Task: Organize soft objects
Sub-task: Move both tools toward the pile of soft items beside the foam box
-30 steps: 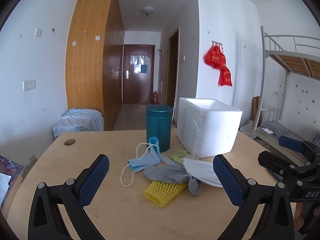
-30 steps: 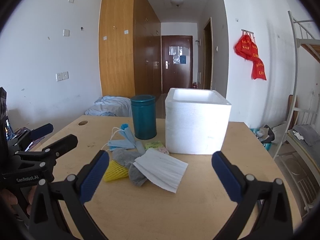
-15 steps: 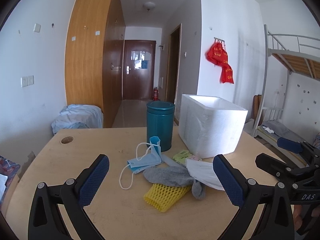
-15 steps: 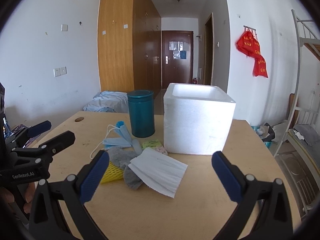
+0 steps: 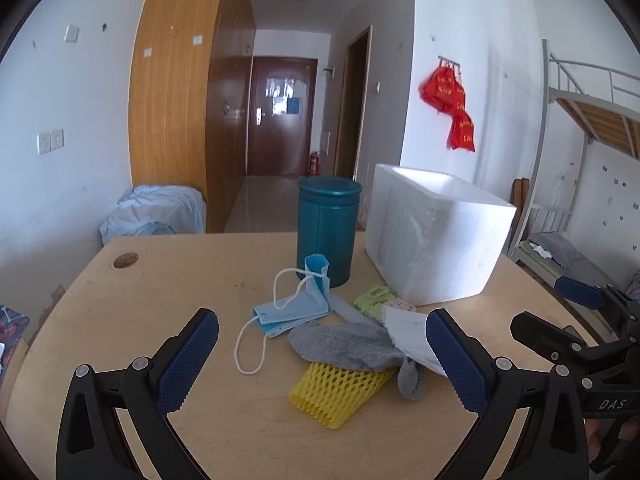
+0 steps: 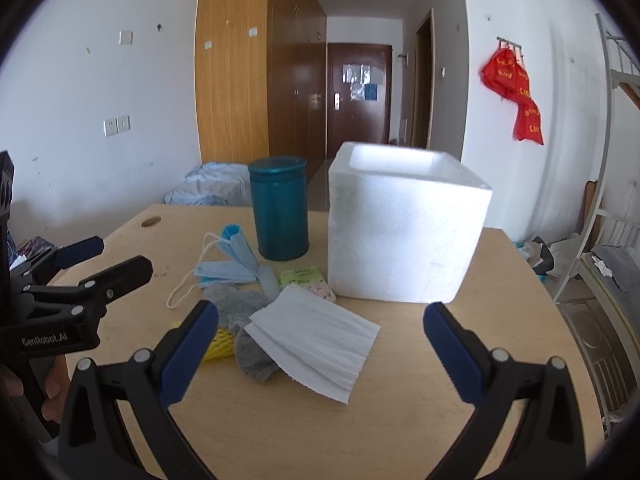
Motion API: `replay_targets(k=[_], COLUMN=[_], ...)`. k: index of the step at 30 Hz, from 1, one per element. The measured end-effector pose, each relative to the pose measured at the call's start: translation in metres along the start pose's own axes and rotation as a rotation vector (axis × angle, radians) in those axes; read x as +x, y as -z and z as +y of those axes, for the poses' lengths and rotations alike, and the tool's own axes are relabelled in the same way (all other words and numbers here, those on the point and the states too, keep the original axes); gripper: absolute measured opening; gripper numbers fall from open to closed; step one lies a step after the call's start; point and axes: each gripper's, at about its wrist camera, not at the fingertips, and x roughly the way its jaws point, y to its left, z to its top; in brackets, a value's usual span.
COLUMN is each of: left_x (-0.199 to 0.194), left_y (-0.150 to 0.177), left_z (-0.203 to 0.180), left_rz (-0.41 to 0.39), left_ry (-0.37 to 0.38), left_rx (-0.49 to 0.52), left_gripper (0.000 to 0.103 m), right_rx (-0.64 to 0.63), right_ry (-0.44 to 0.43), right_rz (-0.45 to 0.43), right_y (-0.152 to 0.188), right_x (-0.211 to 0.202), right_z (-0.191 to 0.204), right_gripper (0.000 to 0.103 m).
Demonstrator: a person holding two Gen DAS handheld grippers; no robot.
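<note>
A pile of soft things lies mid-table: a blue face mask (image 5: 294,310) with white loops, a grey sock (image 5: 348,346), a yellow foam net (image 5: 340,390), a white mask (image 6: 316,340) and a small green packet (image 6: 300,277). Behind them stand a teal canister (image 5: 328,230) and an open white foam box (image 6: 404,228). My left gripper (image 5: 320,364) hovers open just short of the pile, nothing between its fingers. My right gripper (image 6: 320,356) is open too, framing the white mask from above the near table. Each gripper shows at the edge of the other's view.
The round wooden table (image 5: 168,304) has a cable hole (image 5: 126,260) at the far left. A bundle of light-blue cloth (image 5: 154,216) lies on the floor behind, a bunk bed frame (image 5: 580,128) stands at right, and a wardrobe lines the corridor.
Both grippers have edged forward and slightly lower toward the pile, so the soft things and the box look nearer. Nothing on the table has moved.
</note>
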Motion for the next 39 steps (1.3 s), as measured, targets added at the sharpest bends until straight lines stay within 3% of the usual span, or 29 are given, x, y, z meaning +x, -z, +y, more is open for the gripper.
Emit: replay_targets(k=[18,22,26,31,35,39], left_x=[0.086,0.096,0.105,0.118,0.132,0.147], left_y=[0.011,0.014,0.009,0.004,0.004,0.004], left_z=[0.02,0.019,0.019,0.014,0.009,0.004], left_rz=[0.261,0.283,0.303,0.296,0.319,0.347], left_ry=[0.045,0.058,0.104,0.094,0.088,0.086], left_rx=[-0.033,-0.035,-0.037,-0.01,0.003,0.028], left_gripper=[0.103,0.103,0.103,0.103,0.103,0.103], right_rx=[-0.075,-0.078,-0.07,-0.066,-0.06,-0.024], right_ry=[-0.042,-0.053,-0.058,-0.069,-0.088,-0.11], right_rz=[0.269,0.305,0.35,0.374,0.392,0.415], right_y=[0.009,0.011,0.013,0.015,0.015,0.018], right_x=[0.08,0.09,0.102,0.11,0.116,0.123], right_z=[0.002,-0.002,-0.008,-0.011,-0.012,-0.018], right_gripper=[0.102,0.1,0.092,0.088,0.071,0.062])
